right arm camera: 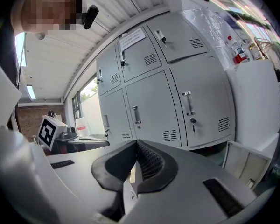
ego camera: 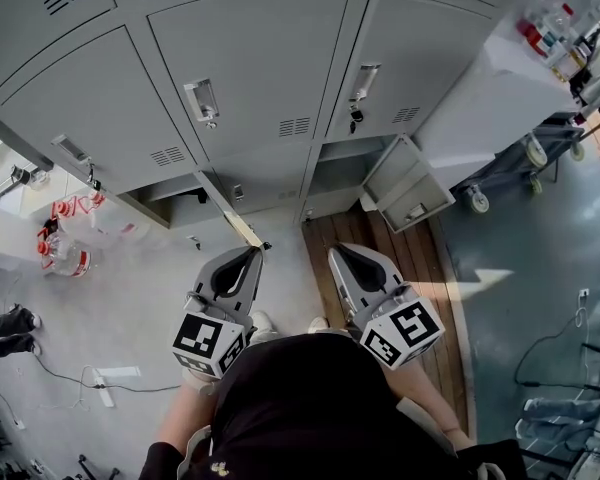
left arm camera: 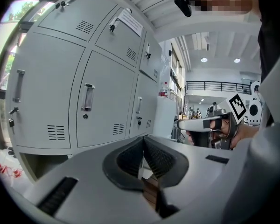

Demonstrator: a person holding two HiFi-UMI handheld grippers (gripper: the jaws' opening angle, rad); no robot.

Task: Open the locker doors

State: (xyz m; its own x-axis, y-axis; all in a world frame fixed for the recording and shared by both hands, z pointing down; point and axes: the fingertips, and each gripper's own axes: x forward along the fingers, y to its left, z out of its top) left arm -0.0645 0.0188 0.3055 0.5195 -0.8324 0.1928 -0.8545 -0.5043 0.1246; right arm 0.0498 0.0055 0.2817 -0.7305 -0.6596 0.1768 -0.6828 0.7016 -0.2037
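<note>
A bank of grey lockers (ego camera: pixel 250 58) stands in front of me. The middle-row doors are closed, with handles on the centre door (ego camera: pixel 202 101) and the right door (ego camera: pixel 365 81). Two bottom-row doors hang open: a left one (ego camera: pixel 232 223) seen edge-on, and a right one (ego camera: pixel 410 183) swung out. My left gripper (ego camera: pixel 248 258) and right gripper (ego camera: pixel 338 253) hover side by side, short of the lockers, both shut with nothing between the jaws. In the left gripper view the shut gripper (left arm camera: pixel 143 139) points at a closed door's handle (left arm camera: pixel 87 97). In the right gripper view the gripper (right arm camera: pixel 136 143) faces a closed door's handle (right arm camera: pixel 188 103).
A white cabinet (ego camera: pixel 500 88) carrying bottles adjoins the lockers on the right, with a wheeled trolley (ego camera: pixel 525 153) beyond it. Water bottles (ego camera: pixel 65 258) and cables (ego camera: pixel 90 378) lie on the floor at the left. A wooden platform (ego camera: pixel 410 268) lies below the right open door.
</note>
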